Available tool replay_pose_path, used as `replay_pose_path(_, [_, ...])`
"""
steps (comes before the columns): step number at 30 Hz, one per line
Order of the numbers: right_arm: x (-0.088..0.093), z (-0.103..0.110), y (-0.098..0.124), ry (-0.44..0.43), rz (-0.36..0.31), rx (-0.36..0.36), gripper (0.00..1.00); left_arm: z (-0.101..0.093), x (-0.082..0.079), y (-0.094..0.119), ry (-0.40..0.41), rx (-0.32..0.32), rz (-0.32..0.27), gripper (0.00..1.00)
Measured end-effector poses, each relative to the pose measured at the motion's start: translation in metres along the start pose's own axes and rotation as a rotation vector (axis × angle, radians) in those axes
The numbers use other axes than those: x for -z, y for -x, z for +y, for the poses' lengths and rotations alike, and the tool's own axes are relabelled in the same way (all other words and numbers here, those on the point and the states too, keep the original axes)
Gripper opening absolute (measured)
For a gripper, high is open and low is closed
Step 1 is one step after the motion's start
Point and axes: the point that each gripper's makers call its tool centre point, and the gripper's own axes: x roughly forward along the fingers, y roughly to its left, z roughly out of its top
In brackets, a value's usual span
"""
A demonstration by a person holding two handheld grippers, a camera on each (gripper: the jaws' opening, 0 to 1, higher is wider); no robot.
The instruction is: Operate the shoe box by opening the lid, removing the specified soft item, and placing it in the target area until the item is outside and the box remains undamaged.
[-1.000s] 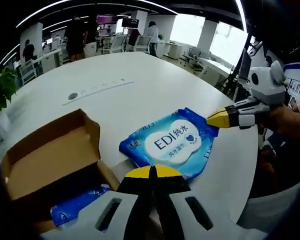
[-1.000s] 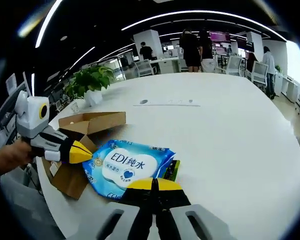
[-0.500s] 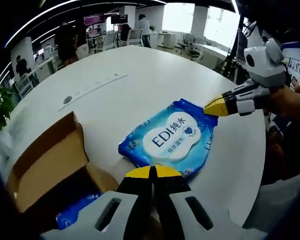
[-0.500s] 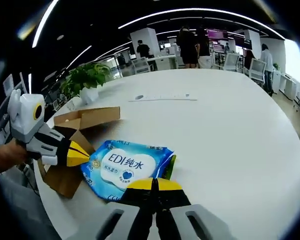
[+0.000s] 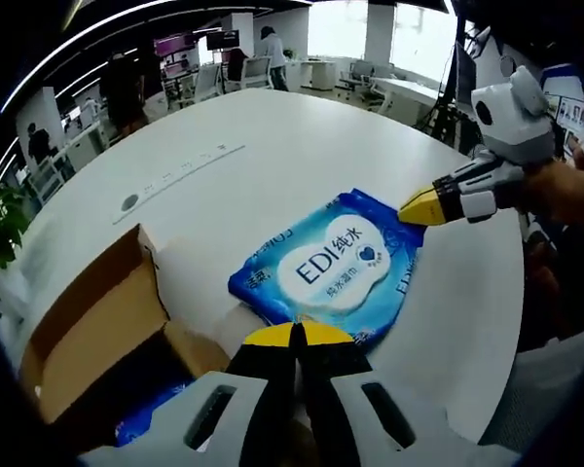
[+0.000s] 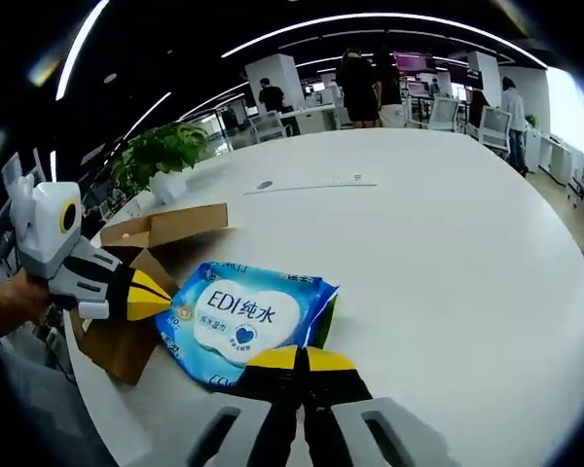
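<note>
A large white round table (image 5: 273, 165) was seen in both views, with an office of desks, chairs and standing people behind it. On the table, an open brown cardboard shoe box (image 5: 97, 341) was set with its lid flaps raised; in the left gripper view a blue packet (image 5: 151, 423) was partly visible inside it, low by the gripper body. A potted plant (image 6: 161, 156) was seen beyond the box in the right gripper view, standing on the table near its edge. A long flat strip with a round cap (image 5: 180, 170) was set into the table top, well apart from the box.

The soft item, a blue wet-wipe pack (image 5: 331, 268) with a white label printed "EDI", was found lying flat on the table just beside the box, outside it. In the right gripper view the same pack (image 6: 238, 316) was seen between the two grippers.

The left gripper (image 5: 294, 336) was seen with its yellow-tipped jaws pressed together, nothing between them, at the near edge of the pack. The right gripper (image 6: 297, 358) was likewise clenched and empty, its tips at the pack's opposite edge. Each gripper was seen in the other's view, held by a hand (image 5: 565, 199), its yellow tip touching or just beside a corner of the pack
</note>
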Motion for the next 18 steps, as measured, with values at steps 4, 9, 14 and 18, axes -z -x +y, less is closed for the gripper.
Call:
replay_pose_path(4, [0.0045,-0.0022,-0.0009,-0.011,0.005,0.008,0.00,0.0001,0.0004,0.0001,-0.005,-0.003,0.003,0.00])
replay_pose_path(9, [0.0068,-0.0059,-0.0006,-0.022,0.009,0.020,0.00,-0.0001,0.0013,0.0002,-0.019,0.002,0.008,0.00])
replay_pose_path(14, [0.0079,-0.0074,-0.0001,-0.011,0.018,0.023,0.00,-0.0007,0.0018,0.0009,-0.022,0.006,0.005,0.00])
replay_pose_path(18, [0.0083,-0.0093,-0.0002,-0.016,0.020,0.031,0.00,-0.0019,0.0016,0.0020,-0.017,0.012,-0.002,0.01])
